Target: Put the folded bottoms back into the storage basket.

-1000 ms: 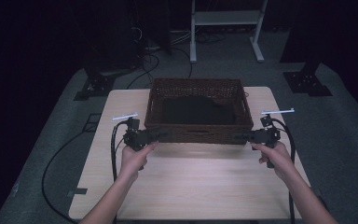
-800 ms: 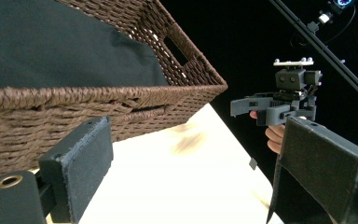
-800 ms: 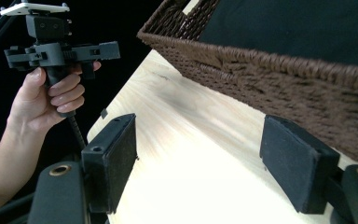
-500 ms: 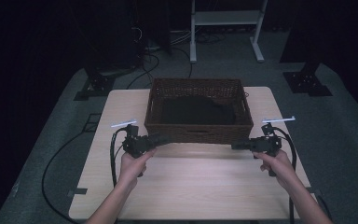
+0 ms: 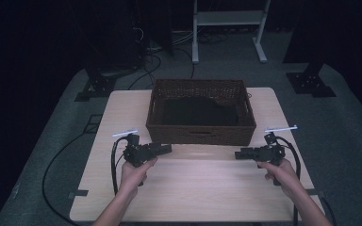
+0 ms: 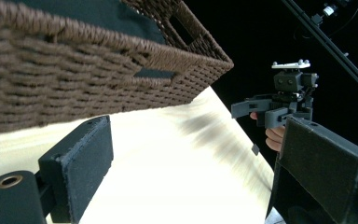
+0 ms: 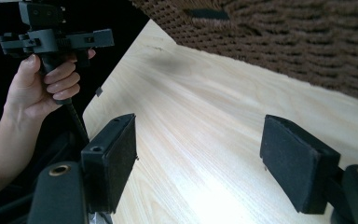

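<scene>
A brown wicker basket (image 5: 200, 134) stands at the back middle of the light wooden table (image 5: 198, 188), with a dark cloth (image 5: 198, 110) lying in it. My left gripper (image 5: 166, 149) hovers just in front of the basket's left front corner and points right. My right gripper (image 5: 238, 154) hovers in front of the right front corner and points left. In the left gripper view my left gripper (image 6: 200, 172) stands open over bare wood, with the basket (image 6: 74, 70) beside it. In the right gripper view my right gripper (image 7: 205, 161) is open too, nothing between its pads (image 7: 116, 158).
The left gripper view has the right gripper (image 6: 279, 105) farther off; the right gripper view has the left gripper (image 7: 51, 39) in a hand. Cables trail off both table sides. A white stand (image 5: 228, 28) and dark equipment bases stand on the floor behind.
Both hands have sunk a little and drawn back from the basket's front corners toward the near edge. The jaws stand as wide as before.
</scene>
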{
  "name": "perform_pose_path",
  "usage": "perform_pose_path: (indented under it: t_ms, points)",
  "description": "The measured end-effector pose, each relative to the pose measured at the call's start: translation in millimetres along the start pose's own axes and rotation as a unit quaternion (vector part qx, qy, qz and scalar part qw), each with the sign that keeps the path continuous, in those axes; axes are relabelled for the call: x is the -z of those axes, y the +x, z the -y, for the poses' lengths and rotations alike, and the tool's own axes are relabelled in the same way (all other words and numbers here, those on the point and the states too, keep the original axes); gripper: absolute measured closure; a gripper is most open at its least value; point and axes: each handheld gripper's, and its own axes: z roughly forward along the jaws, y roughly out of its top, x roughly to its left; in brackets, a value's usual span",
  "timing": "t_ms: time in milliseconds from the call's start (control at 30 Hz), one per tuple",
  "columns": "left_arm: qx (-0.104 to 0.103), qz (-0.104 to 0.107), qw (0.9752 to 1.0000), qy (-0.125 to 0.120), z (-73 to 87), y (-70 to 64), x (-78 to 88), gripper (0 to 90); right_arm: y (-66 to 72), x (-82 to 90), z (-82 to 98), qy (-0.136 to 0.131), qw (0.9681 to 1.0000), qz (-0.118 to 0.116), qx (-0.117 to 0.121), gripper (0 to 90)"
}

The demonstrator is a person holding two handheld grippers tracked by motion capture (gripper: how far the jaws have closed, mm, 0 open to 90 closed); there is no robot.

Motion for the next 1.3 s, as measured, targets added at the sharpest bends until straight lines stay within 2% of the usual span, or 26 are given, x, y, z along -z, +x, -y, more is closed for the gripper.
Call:
perform_pose_path:
  t_ms: [100,400,833,900,1167,1300]
  points:
    - [0.010,0.009,0.9999,0.004,5.0,1.2,-1.4,8.7,-3.9,-0.2,4.8,0.001,1.0000,0.000,-0.006,26.3]
    - [0.011,0.008,0.9999,0.010,16.1,4.2,-3.9,8.7,-9.3,0.9,18.0,0.001,0.9999,0.000,-0.017,26.3]
    - [0.022,-0.022,0.9995,0.008,34.4,18.4,6.1,8.7,-21.6,9.1,39.2,-0.005,0.9993,0.006,-0.038,26.3]
    - [0.029,-0.023,0.9993,0.005,37.5,20.6,8.6,8.8,-22.5,10.2,42.8,-0.005,0.9991,0.008,-0.041,26.3]
    - [0.031,-0.032,0.9990,0.002,47.4,25.5,16.2,8.8,-27.8,14.3,56.0,-0.006,0.9986,0.013,-0.050,26.3]
    - [0.038,-0.038,0.9985,-0.006,52.6,28.3,21.1,8.8,-28.9,18.1,62.6,-0.010,0.9985,0.015,-0.053,26.3]
